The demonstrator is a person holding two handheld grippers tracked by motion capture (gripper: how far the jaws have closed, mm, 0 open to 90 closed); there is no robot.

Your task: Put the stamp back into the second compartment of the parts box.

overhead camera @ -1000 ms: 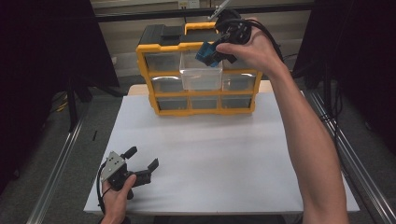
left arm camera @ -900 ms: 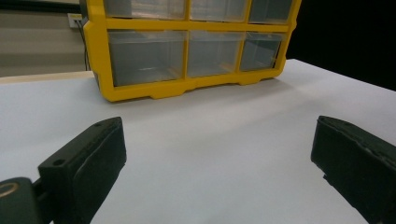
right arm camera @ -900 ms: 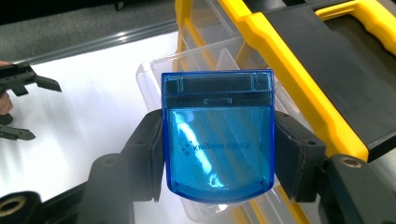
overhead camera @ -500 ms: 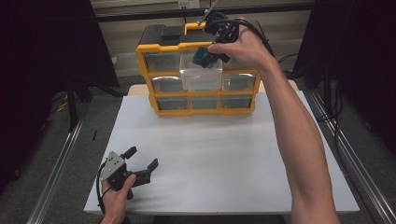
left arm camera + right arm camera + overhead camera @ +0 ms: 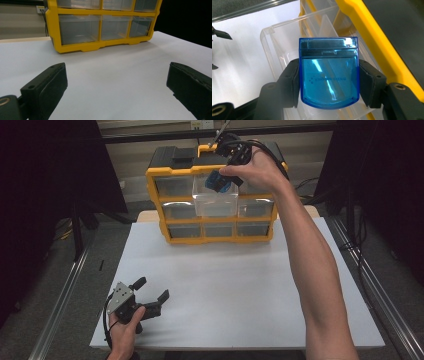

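Blue translucent case [image 5: 328, 72]: it was a small flat plastic box with a darker hinged band at one end, clamped by its two side edges between the right gripper's [image 5: 223, 179] jaws.
Long axis: in the right gripper view it ran along the jaws, with the banded end pointing away from the hand and the rounded end nearest the gripper body.
Position: the case hung over the clear drawer [image 5: 215, 201] pulled out of the top row of the yellow organiser [image 5: 216, 191]; whether it touched the drawer could not be told.
Drawer: it was see-through, with thin dividers visible inside in the right gripper view.
Surroundings: the organiser stood at the far edge of the white table [image 5: 235, 285], with its other drawers shut; its yellow frame lay just beside the case.
Left gripper [image 5: 150, 296]: it rested low at the near left corner of the table, jaws spread wide on nothing, well apart from the organiser.
Change: half a second earlier the right hand held the case a little higher against the organiser's top; it had since dipped toward the open drawer, while the left gripper had stayed put.
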